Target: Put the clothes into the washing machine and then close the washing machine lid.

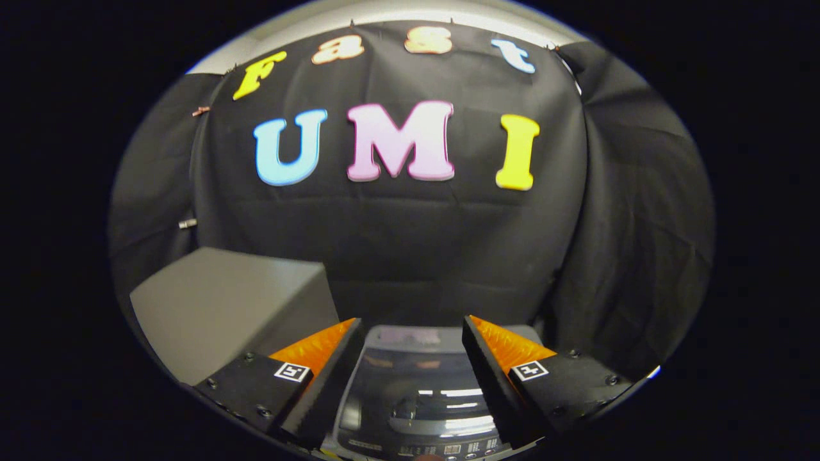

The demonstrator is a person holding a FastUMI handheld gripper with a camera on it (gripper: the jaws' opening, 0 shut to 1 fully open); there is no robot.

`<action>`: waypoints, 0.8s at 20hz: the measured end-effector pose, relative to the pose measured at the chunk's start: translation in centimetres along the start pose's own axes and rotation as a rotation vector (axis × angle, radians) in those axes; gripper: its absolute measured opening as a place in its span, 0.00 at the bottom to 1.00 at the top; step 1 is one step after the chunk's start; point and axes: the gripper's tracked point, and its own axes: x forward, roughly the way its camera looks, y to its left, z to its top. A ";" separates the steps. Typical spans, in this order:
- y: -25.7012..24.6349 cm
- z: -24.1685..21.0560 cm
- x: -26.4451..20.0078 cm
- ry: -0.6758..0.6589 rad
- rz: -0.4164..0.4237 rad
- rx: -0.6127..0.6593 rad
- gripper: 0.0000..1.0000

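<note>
A black cloth wall (pixel 410 243) fills the background from 9 through 12 to 3 o'clock. At 8 o'clock a grey box (pixel 230 307) stands against it, left of the fingers. The washer (pixel 416 390) sits at 6 o'clock, directly below and between the fingers, its dark glossy lid (pixel 423 397) down and a control strip at the near edge. The gripper (pixel 413 339) hovers above it, level, pointing at the wall, fingers spread wide with nothing between them.
</note>
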 end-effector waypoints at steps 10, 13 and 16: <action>8.9 8.8 -9.9 -0.292 0.019 0.038 0.98; 8.7 9.3 -10.6 -0.315 -0.032 -0.030 0.98; 8.4 9.5 -10.7 -0.314 -0.058 -0.020 0.98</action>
